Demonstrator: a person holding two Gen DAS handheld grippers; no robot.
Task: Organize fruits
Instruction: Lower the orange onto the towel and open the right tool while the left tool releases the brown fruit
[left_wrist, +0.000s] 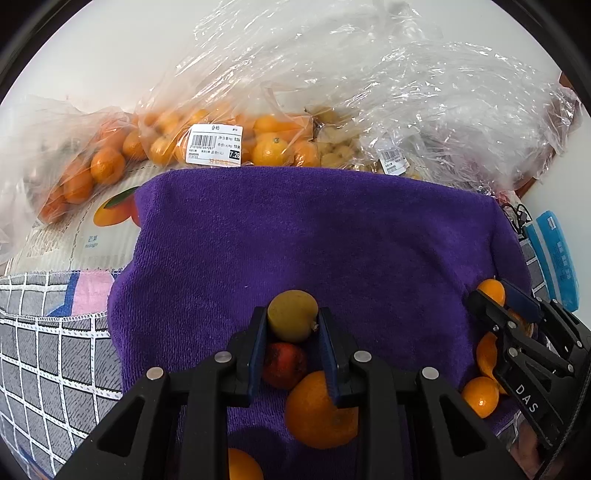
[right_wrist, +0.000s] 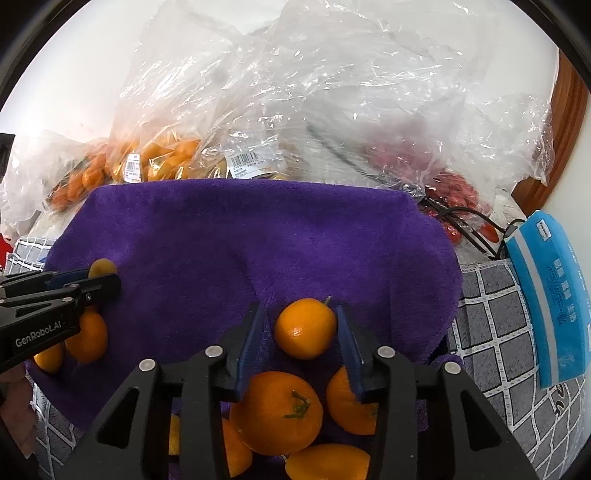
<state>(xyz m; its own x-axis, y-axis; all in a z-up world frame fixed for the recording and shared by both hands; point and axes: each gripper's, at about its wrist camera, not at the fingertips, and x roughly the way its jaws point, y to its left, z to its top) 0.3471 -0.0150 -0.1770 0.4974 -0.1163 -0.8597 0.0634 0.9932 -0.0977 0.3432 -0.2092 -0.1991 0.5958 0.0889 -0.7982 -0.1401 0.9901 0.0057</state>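
Observation:
A purple towel (left_wrist: 314, 229) lies spread over the work area. My left gripper (left_wrist: 291, 314) is shut on a round yellow-green fruit (left_wrist: 291, 315). Just below its fingers lie a dark red fruit (left_wrist: 284, 365) and an orange (left_wrist: 321, 410). In the right wrist view my right gripper (right_wrist: 298, 308) is open around a small orange (right_wrist: 306, 328) resting on the towel, with a gap at the left pad. Several more oranges (right_wrist: 277, 411) are piled under its fingers. The left gripper (right_wrist: 92, 280) shows at the far left, over two oranges (right_wrist: 86, 341).
Clear plastic bags of small oranges (left_wrist: 221, 140) and pale fruit (left_wrist: 332, 147) line the far edge of the towel. A bag of red fruit (right_wrist: 454, 192) and black cables (right_wrist: 476, 225) sit at the back right. A blue packet (right_wrist: 554, 295) lies on the grey checked cloth (right_wrist: 491, 332).

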